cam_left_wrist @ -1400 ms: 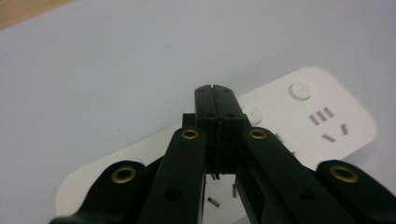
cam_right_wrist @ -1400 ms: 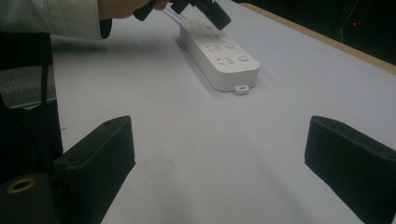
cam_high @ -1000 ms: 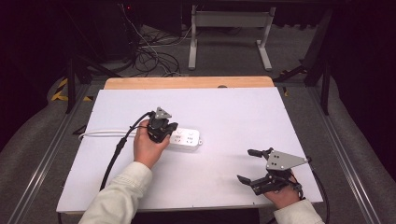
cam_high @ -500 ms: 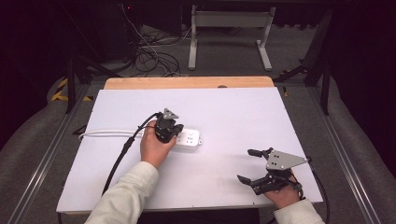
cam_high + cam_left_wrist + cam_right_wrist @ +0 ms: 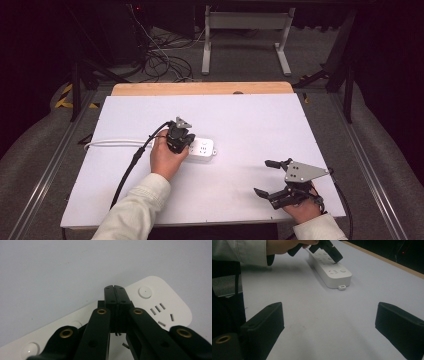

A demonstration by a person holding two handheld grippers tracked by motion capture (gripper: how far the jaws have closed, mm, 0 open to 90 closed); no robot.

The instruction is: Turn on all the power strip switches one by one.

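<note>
L gripper point(image 5: 115, 287) jaws pressed together, empty, tips over white power strip point(image 5: 202, 148); R gripper point(image 5: 269, 177) jaws wide apart, empty, near table point(image 5: 250, 115) edge.

Tabletop point(image 5: 250, 120): white sheet, with a bare wooden strip point(image 5: 200, 88) along its far edge.
Floor: grey carpet, a tangle of dark cables point(image 5: 165, 62) beyond the tabletop.
Frame point(image 5: 245, 35): pale metal legs, standing on the floor behind.
Tape point(image 5: 64, 97): yellow-black stripes, far left on the floor.
</note>
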